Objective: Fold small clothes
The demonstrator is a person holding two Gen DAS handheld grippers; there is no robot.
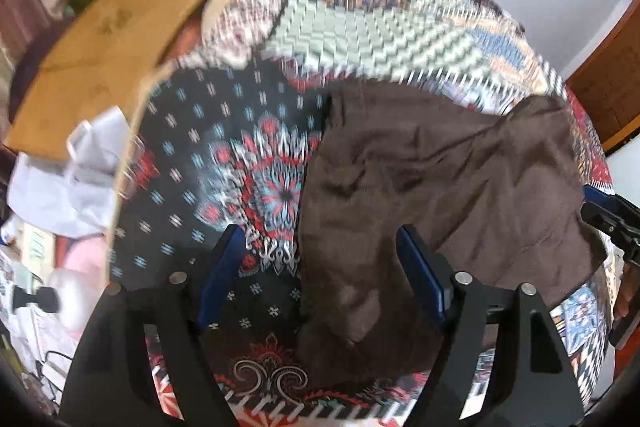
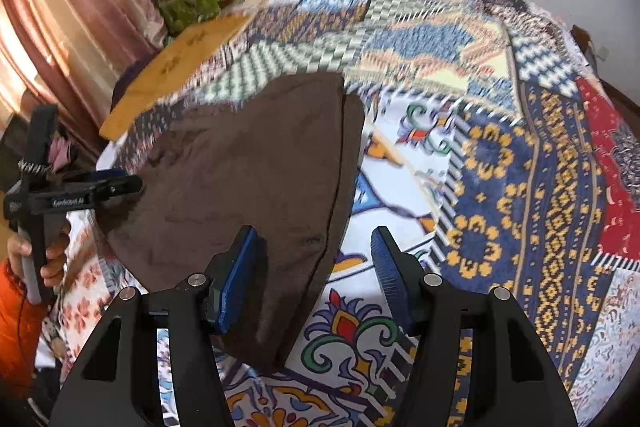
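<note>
Brown cloth (image 2: 256, 195) lies flat on patterned bedspread (image 2: 520, 167), folded edge running toward 12 o'clock. Right tongs (image 2: 314, 279) spread wide, straddling that edge near cloth's 5 o'clock corner. Left tongs (image 1: 320, 275) spread wide over cloth's 7 o'clock side, holding nothing. Cardboard sheet (image 1: 108, 55) at 10 o'clock.

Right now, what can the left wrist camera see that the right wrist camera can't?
Only the left wrist view shows the white cloth and pink bundle beside the bed. Only the right wrist view shows the pink curtain and the person's hand holding the left gripper. Both show the brown garment lying flat on the patterned bedspread, the wooden board, and open jaws.
</note>
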